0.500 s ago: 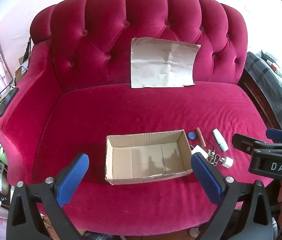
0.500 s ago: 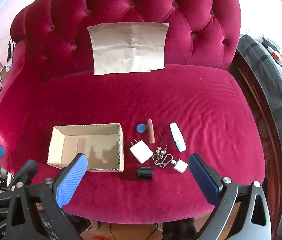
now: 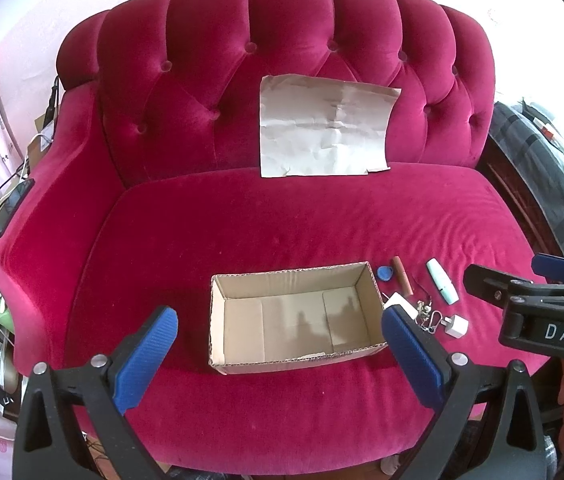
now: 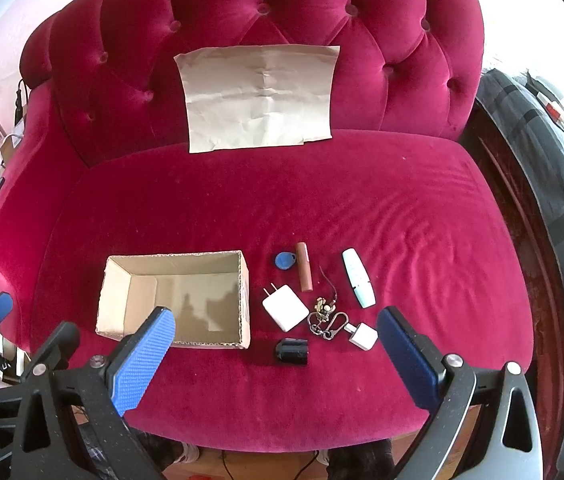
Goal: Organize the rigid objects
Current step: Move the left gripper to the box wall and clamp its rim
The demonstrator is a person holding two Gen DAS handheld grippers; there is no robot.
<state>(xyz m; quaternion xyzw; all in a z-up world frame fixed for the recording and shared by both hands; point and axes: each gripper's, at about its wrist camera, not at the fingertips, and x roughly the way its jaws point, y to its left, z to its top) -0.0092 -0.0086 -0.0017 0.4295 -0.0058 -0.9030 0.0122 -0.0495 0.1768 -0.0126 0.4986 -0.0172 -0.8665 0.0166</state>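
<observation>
Left gripper (image 3: 279, 344) above sofa (image 3: 241, 232) seat, jaws wide apart, nothing btwn them. Open cardboard box (image 3: 296, 316) sits empty on seat, framed by the blue pads. Just right of box: blue tag (image 3: 385, 273), brown tube (image 3: 402, 276), mint/white tube (image 3: 442, 281), key ring cluster (image 3: 428, 316), small white plug (image 3: 456, 325); white charger (image 3: 398, 303) partly hidden by right pad. Right gripper (image 3: 538, 280) enters at right edge (jaws' state not readable here). Creased paper sheet (image 3: 322, 128) leans on sofa back.

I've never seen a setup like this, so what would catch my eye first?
The crimson tufted sofa fills the view, with creased brown paper against its backrest. On the seat an empty cardboard box sits beside small items: a white charger, a keyring and a blue tag.
</observation>
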